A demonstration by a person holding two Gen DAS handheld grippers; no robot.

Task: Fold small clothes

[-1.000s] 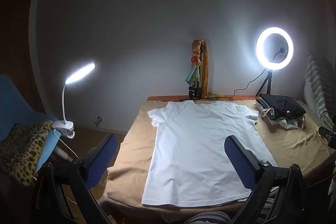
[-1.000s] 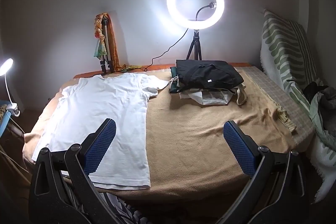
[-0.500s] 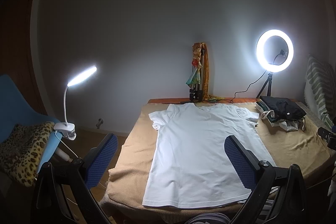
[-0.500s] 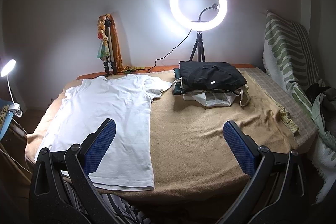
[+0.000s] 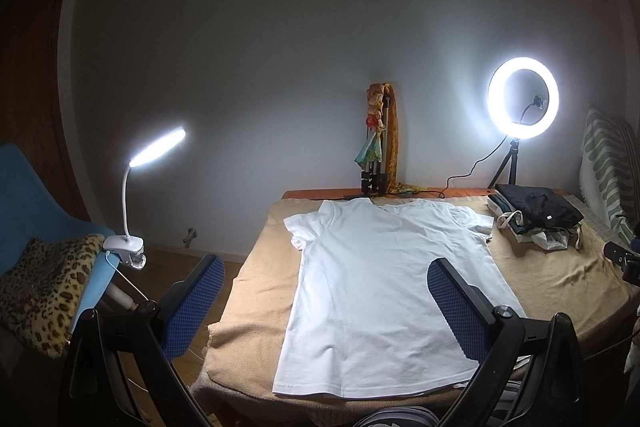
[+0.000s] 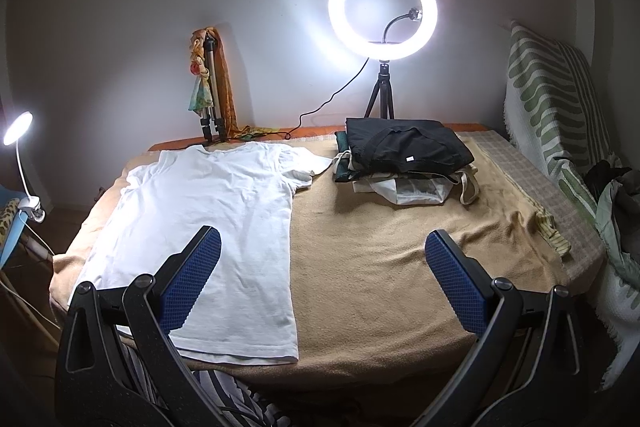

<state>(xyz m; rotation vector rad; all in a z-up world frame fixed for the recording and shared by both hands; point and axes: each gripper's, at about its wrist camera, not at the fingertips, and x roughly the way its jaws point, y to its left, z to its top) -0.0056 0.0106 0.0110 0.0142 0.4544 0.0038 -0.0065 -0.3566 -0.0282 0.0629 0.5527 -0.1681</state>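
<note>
A white T-shirt lies flat on a tan blanket, collar toward the far wall, hem at the near edge. It also shows in the right wrist view, on the left half of the blanket. My left gripper is open and empty, held back from the near edge above the hem, its right finger over the shirt. My right gripper is open and empty, above the near edge, its left finger over the shirt's lower part.
A stack of folded dark and light clothes sits at the back right. A ring light on a tripod and a draped tripod stand at the far wall. A clip lamp and blue chair are left. A striped cloth hangs right.
Both grippers have drawn back and tilted slightly, so the shirt and table sit a little lower and farther in view. Both stay open. The shirt has not moved.
</note>
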